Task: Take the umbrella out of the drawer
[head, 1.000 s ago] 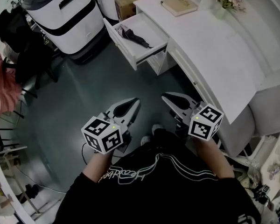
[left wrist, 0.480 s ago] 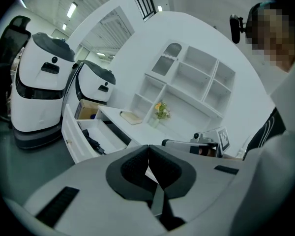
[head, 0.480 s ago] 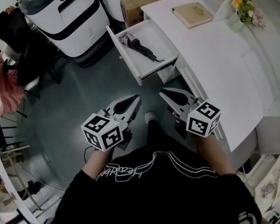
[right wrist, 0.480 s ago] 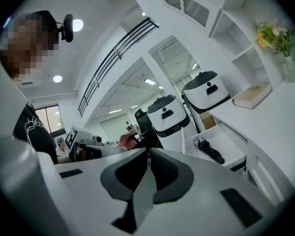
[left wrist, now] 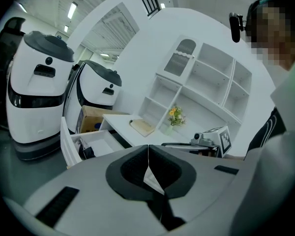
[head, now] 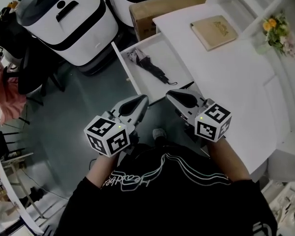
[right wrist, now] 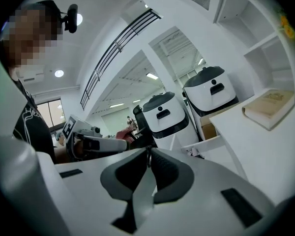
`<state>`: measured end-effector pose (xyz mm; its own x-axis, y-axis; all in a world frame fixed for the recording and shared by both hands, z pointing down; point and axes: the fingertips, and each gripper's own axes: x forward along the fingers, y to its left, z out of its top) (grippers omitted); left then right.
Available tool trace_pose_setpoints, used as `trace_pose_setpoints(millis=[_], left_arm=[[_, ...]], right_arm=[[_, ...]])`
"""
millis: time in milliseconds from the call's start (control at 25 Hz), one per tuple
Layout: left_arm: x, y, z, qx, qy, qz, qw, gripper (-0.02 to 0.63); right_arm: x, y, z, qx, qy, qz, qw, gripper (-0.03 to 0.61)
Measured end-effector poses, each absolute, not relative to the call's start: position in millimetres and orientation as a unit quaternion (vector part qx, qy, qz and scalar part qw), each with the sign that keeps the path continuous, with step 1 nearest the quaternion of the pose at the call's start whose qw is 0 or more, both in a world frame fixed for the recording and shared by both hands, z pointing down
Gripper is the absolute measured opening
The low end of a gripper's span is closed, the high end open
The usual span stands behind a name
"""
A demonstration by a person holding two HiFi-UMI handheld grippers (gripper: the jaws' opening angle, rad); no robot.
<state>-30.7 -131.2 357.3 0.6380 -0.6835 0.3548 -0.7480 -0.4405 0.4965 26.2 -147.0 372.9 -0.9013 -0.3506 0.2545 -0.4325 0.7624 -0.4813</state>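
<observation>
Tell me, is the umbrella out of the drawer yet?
Not yet. The drawer is open. The left tool and right tool are shut and empty, close to it. The umbrella lies inside; grabbing and lifting it out are left.

Illumination is diffuse, from ceiling strip lights (left wrist: pixel 72 10). The white desk (head: pixel 246 82) is the brightest surface and shows no glare. The floor (head: pixel 73 112) left of the desk is dim. Both gripper views have strong barrel distortion and black vignetted corners.

Black umbrella (head: pixel 152 70), white drawer (head: pixel 176 57), tan book (head: pixel 214 32), brown cardboard box (head: pixel 160 8), yellow-and-pink flowers (head: pixel 276 29)
</observation>
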Motion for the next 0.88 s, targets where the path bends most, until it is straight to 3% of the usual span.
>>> trace_pose_setpoints(millis=[560, 880], left_arm=[[-82.2, -225.1, 387.1, 0.842, -0.404, 0.071, 0.35, 0.021], [-117.7, -295.0, 407.4, 0.845, -0.38, 0.089, 0.365, 0.021]], right_arm=[[-23.3, -243.6, 419.7, 0.233, -0.922, 0.284, 0.118, 0.057], [-63.7, -298.5, 466.9, 0.234, -0.912, 0.295, 0.163, 0.171]])
